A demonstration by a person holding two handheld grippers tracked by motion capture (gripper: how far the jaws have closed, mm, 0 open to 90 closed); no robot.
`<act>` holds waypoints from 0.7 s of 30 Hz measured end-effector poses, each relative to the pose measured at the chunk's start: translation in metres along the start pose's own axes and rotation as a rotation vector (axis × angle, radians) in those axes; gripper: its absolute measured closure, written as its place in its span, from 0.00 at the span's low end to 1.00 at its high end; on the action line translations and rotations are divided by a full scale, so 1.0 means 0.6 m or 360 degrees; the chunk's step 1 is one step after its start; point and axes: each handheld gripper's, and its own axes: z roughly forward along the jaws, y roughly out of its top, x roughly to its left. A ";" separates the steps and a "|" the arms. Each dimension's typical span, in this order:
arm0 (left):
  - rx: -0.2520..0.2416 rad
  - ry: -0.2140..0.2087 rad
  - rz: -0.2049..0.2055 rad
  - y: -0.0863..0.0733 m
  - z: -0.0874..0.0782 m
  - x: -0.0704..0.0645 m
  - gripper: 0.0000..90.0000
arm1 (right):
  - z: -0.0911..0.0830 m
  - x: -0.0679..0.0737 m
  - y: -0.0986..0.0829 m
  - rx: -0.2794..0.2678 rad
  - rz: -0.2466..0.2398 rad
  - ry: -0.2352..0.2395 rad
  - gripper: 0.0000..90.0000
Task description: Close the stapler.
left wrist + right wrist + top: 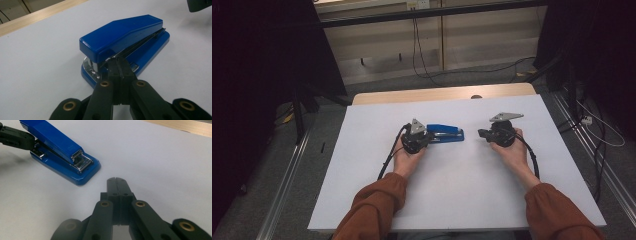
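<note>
A blue stapler (446,133) lies flat on the white table top (452,195), a little left of centre. My left gripper (430,136) is shut, and its tips rest against the stapler's (125,35) left end, at the slot between the top arm and the base. In the left gripper view its jaws (119,62) are pressed together with nothing between them. My right gripper (481,133) is shut too and hovers right of the stapler, pointing left at it with a gap between. The right gripper view shows its tips (116,180) short of the stapler's (57,147) metal end.
A wooden strip (442,94) runs along the table's far edge. Black cables (422,60) lie on the floor beyond it, and dark curtains (257,50) hang at both sides. Bare white surface surrounds the stapler.
</note>
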 end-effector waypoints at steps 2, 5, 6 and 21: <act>0.0014 0.0008 -0.0014 0.001 -0.003 0.000 0.95 | -0.001 0.000 0.000 -0.0002 0.0018 0.0002 0.96; 0.0017 0.0007 -0.0008 -0.001 -0.006 0.000 0.94 | -0.003 0.001 -0.001 -0.0008 0.0026 0.0014 0.96; 0.0021 0.0001 -0.0010 -0.002 -0.007 -0.001 0.93 | -0.003 0.001 -0.001 -0.0016 0.0032 0.0021 0.95; -0.0071 0.0041 -0.0102 -0.005 -0.026 0.007 0.62 | -0.015 -0.005 -0.004 -0.0095 0.0096 0.0016 0.67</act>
